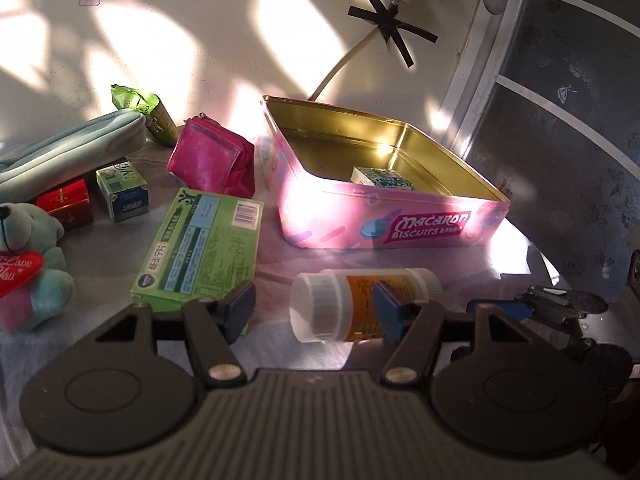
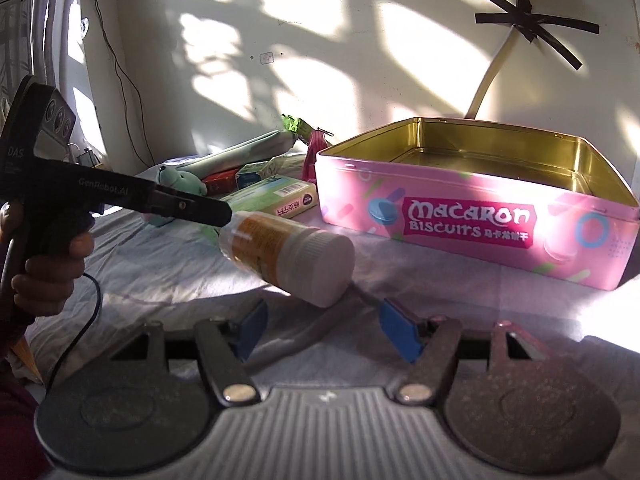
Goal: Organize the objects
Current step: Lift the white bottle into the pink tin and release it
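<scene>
Left tool [image 1: 314, 307] gapes at bottle [image 1: 360, 304]; only its view shows the tin's [image 1: 384, 224] box [image 1: 382, 178].

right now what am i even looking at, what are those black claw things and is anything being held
There is no robot arm here. A person holds a two-finger tool in each hand, and each tool carries a wide-angle camera looking along its fingers. One picture comes from the left gripper, the other from the right gripper. The right view also shows the left tool from the side.

On the cloth-covered surface are an open pink biscuit tin with a small box inside, a green box, a teddy bear, a pink pouch and a white-capped bottle on its side.

Both grippers are open. The bottle lies at the left gripper's fingers, but nothing is gripped.
</scene>
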A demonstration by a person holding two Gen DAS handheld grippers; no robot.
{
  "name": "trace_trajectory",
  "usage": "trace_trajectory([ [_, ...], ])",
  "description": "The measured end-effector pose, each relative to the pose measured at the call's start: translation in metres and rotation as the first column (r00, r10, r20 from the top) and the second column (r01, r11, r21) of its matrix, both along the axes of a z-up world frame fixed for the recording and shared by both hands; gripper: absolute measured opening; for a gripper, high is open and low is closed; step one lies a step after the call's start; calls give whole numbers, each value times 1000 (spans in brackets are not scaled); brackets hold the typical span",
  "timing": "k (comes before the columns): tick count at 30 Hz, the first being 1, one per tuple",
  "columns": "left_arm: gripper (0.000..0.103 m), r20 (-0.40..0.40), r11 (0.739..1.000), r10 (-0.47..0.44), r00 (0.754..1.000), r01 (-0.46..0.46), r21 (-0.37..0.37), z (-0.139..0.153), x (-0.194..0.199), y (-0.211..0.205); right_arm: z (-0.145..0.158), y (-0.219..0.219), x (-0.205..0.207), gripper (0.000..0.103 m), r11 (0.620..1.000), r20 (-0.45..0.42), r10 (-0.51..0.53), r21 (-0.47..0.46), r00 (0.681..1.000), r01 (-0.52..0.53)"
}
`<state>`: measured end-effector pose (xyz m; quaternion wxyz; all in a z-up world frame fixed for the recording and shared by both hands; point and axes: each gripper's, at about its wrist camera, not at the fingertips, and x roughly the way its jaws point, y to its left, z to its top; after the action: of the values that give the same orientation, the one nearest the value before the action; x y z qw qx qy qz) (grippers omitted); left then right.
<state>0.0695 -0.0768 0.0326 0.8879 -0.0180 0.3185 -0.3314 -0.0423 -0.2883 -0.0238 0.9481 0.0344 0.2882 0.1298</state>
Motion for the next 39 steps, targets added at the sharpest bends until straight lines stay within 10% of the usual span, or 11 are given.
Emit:
trace_trajectory([
  [10, 58, -83, 997, -61, 995, 65, 46, -21, 10, -28, -12, 27, 40, 58, 997, -35, 27, -75, 999, -30],
  [23, 58, 215, 994, -103, 971, 94, 53, 53, 23, -70, 39, 6, 51, 53, 990, 179, -76, -103, 981, 96],
  [39, 58, 99, 999, -25, 995, 21, 49, 34, 87, -110, 29, -18, 114, 52, 959, 195, -204, -155, 959, 236],
])
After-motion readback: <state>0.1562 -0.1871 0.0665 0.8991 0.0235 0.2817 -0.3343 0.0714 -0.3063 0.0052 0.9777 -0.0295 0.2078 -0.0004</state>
